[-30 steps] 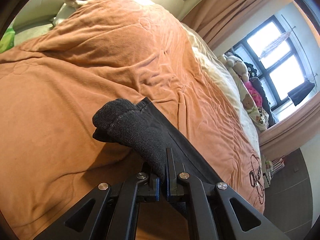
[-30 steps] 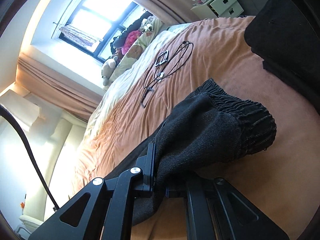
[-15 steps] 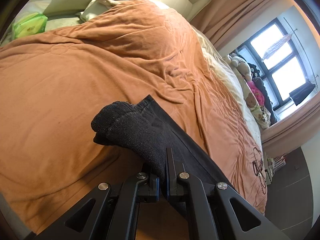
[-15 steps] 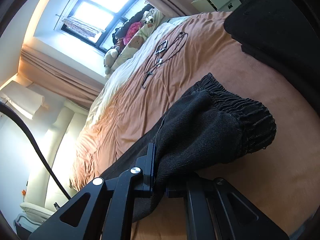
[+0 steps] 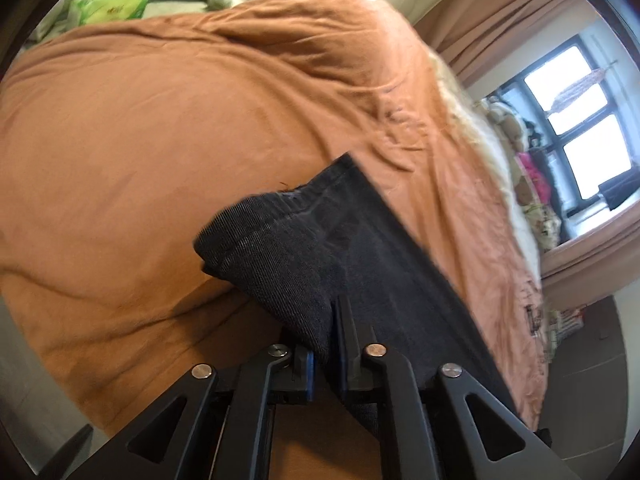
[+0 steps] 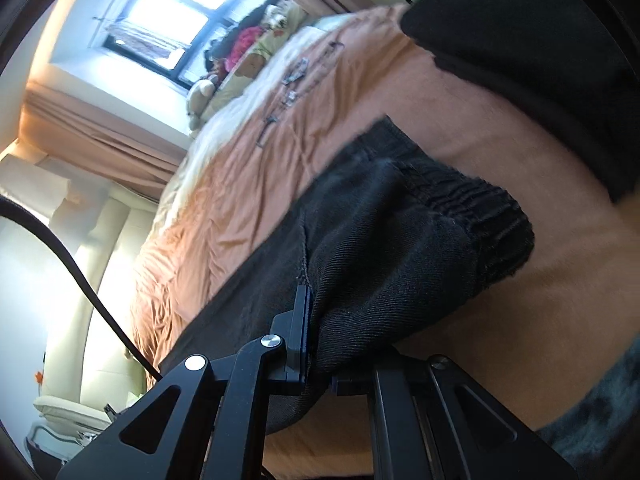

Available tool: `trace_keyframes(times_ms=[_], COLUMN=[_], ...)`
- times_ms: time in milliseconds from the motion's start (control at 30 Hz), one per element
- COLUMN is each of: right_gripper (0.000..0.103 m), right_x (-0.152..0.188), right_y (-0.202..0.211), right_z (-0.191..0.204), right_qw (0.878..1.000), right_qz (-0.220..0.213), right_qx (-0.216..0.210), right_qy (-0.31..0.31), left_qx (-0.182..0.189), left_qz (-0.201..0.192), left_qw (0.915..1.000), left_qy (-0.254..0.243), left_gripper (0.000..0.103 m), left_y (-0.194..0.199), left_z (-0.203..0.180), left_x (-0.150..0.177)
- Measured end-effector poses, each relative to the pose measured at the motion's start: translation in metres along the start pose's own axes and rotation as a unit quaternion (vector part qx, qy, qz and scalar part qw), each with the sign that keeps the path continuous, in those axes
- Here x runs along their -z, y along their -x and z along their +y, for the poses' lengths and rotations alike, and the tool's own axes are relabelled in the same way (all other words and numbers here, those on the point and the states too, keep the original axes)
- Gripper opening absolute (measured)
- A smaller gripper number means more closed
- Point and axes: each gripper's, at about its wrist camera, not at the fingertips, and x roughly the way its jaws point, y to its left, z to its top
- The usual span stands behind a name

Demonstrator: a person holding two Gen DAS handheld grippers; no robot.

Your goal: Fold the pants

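Note:
The dark pants point(image 5: 300, 248) lie stretched across the orange bed cover point(image 5: 140, 140). My left gripper point(image 5: 324, 328) has the hem end of a leg between its jaws. The jaws are opening, and the cloth still fills the gap and stays lifted off the cover. In the right wrist view, the elastic waistband end of the pants point(image 6: 400, 240) drapes over my right gripper point(image 6: 320, 320). That gripper is shut on the cloth, and the fabric hides its right finger. The cloth between the two ends runs flat along the cover point(image 6: 540, 280).
Another dark garment point(image 6: 540, 60) lies on the bed at the upper right. Cables and small devices point(image 6: 292, 80) rest farther along the cover. Plush toys point(image 5: 520, 160) line the window side. A green packet point(image 5: 112, 4) sits by the pillows. A black cable point(image 6: 80, 280) hangs at left.
My left gripper has travelled across the bed and sunk a little with the hem, and its jaws stand slightly wider. The right gripper has shifted a little with the waistband still in it.

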Motion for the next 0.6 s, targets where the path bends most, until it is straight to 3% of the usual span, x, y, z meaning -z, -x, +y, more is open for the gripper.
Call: trace_keyframes(times_ms=[67,133,200,267,300,567,600], right_gripper=[0.008,0.011,0.022,0.042,0.047,0.049,0.049], right_x=[0.004,0.007,0.009,0.007,0.005,0.018,0.019], right_y=[-0.010,-0.014,-0.012,-0.003,0.000,0.024,0.029], right_z=[-0.009,-0.009,-0.009,-0.012,-0.014,-0.008,-0.004], right_qw=[0.999,0.998,0.997,0.996,0.996,0.995,0.995], right_qz=[0.025,0.035,0.032,0.019,0.012,-0.028,-0.037], right_qx=[0.032,0.053,0.073,0.083,0.084,0.094,0.091], right_qy=[-0.012,-0.006,-0.002,-0.005,-0.011,-0.015,-0.008], left_qx=[-0.025,-0.025,-0.027,-0.006,0.002,0.023,0.019], left_qz=[0.010,0.012,0.006,-0.002,-0.003,-0.011,-0.015], left_qw=[0.9994,0.9989,0.9982,0.9976,0.9971,0.9950,0.9956], left_qy=[0.021,0.038,0.053,0.069,0.075,0.097,0.091], left_gripper=[0.016,0.023,0.042,0.044,0.044,0.047,0.043], left_y=[-0.009,-0.013,-0.012,-0.011,-0.011,-0.020,-0.019], left_z=[0.017,0.034,0.048,0.058,0.061,0.062,0.060], left_x=[0.003,0.006,0.007,0.006,0.004,-0.008,-0.010])
